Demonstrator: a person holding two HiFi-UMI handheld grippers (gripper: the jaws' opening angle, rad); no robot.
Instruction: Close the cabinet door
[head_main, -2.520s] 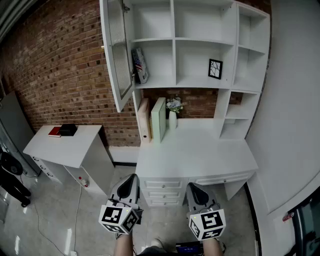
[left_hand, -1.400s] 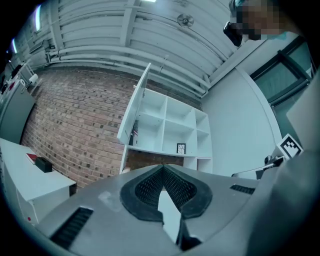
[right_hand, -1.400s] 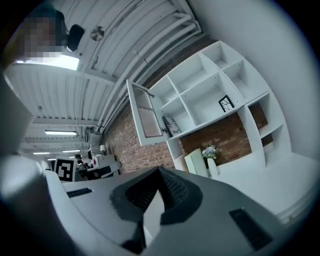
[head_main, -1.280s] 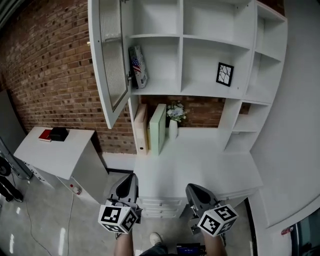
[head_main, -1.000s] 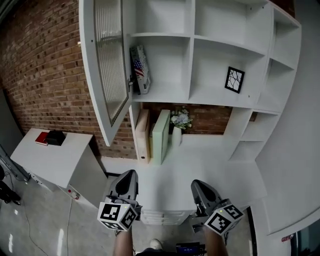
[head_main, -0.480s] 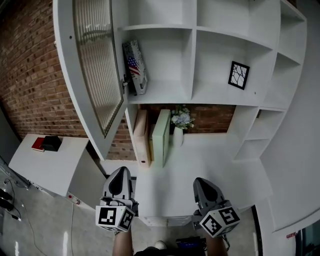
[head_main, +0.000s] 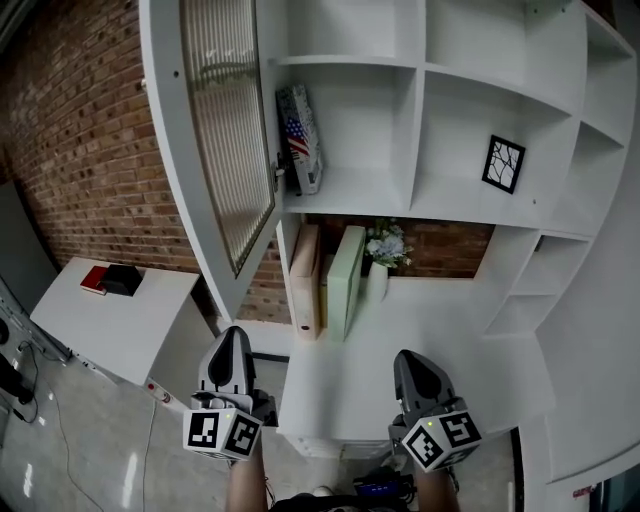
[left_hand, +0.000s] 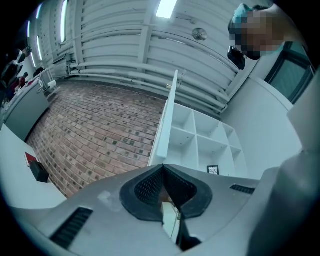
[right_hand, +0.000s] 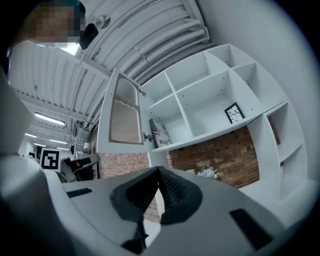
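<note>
My left gripper (head_main: 233, 345) sits at the lower left of the head view, just under the lower corner of the door (head_main: 215, 150) in the frame; its own view shows the jaws pressed together with nothing between them, and the door (left_hand: 165, 125) rising edge-on above them, apart from them. My right gripper (head_main: 412, 368) is at the lower right of centre, over the desk (head_main: 340, 380); its jaws are together too and empty.

The door stands swung wide out from the cabinet (head_main: 440, 130) and fills the upper left of the head view, its ribbed glass panel turned toward me; in the right gripper view it hangs at upper left (right_hand: 122, 117), hinged on the cabinet's left side. A box (head_main: 300, 140) with a flag leans in the left cell, just right of the door; a frame (head_main: 502, 164) stands in a cell toward the right. Below the shelves, binders (head_main: 345, 280) and flowers (head_main: 385, 243) stand on the desk; brick wall (head_main: 80, 150) fills the far left, with a side table (head_main: 110, 325) under it.
</note>
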